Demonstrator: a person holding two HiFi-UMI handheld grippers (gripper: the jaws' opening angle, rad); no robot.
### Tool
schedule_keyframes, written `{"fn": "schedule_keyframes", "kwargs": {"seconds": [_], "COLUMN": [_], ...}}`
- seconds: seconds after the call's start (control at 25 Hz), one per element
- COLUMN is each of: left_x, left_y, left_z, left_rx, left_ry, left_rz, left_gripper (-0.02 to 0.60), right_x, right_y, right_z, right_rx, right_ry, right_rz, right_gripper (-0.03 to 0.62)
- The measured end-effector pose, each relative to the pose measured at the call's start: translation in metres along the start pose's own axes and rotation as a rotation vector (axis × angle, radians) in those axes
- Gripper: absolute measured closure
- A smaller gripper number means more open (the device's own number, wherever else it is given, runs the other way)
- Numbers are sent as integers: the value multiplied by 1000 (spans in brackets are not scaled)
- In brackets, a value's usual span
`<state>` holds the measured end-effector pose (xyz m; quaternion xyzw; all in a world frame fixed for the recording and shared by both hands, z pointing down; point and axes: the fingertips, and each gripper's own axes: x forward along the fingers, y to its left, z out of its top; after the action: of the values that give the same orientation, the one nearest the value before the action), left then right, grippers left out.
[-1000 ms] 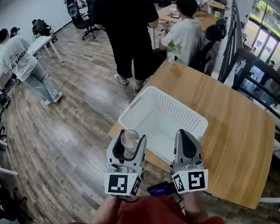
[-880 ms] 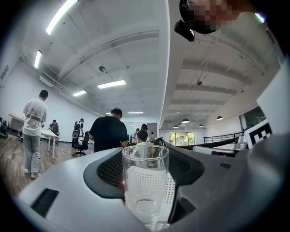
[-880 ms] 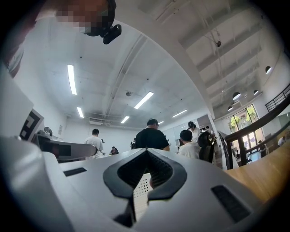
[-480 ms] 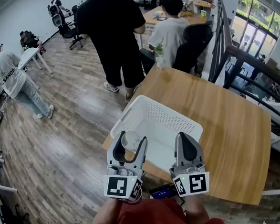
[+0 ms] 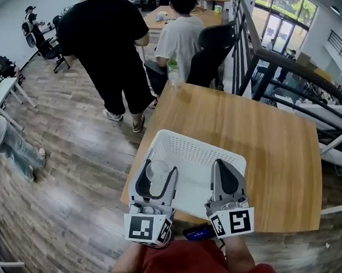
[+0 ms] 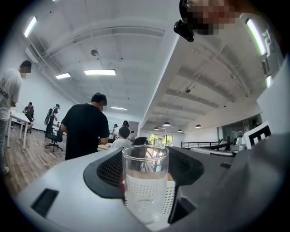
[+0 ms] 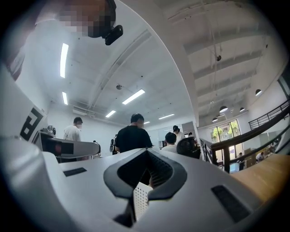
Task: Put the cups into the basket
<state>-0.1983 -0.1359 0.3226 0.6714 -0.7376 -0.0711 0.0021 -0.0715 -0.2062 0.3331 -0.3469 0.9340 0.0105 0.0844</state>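
1. Spanning the middle and right of the head view, the wooden table (image 5: 276, 140) sits squarer and nearer under the person than it did a second ago. By my reading, the approach is all but finished.
2. Standing at the table's near left corner, the white perforated basket (image 5: 196, 152) shows a bare bottom. I can see no cup in it yet.
3. Moving in from over the plank floor (image 5: 69, 172) just left of that corner, the left gripper (image 5: 157, 164) has arrived at the basket's near left rim. Its jaws stand wide and are clamped on the cup, one pad on each side.
4. Hanging just right of its partner, over the near part of the basket, the right gripper (image 5: 223, 164) has kept its place alongside. Its jaws are pressed together with nothing between them, and only a sliver of basket wall shows beyond them in its own view.
5. Riding between the left jaws, the glass cup (image 6: 145, 181) is clear, upright and looks empty, and the basket's wall shows through it. It is about level with the near left rim and not yet inside. What remains, I judge, is a short carry farther and to the right, then a lowering and a release. Glass is hard and slick, so setting it gently on the bottom would be safer than dropping it.
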Motion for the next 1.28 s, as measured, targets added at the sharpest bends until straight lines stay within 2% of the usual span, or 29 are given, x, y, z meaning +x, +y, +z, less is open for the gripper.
{"fn": "schedule_keyframes", "kwargs": {"seconds": [0.36,0.8,1.28], "left_x": [30,55,64], "left_y": [20,16,2], "left_z": [-1,-5,-24], "left_rx": [-18,-13,-15], "left_ry": [24,62,104], "left_rz": [-158,-382,-479], "left_gripper": [291,291,292], "right_x": [25,24,-6], "right_y": [7,6,-19], "right_z": [1,9,-1], "right_rx": [-48,-85,-67], "right_ry": [17,17,36], "right_rz": [-121,-304,-391], "right_gripper": [589,589,589]}}
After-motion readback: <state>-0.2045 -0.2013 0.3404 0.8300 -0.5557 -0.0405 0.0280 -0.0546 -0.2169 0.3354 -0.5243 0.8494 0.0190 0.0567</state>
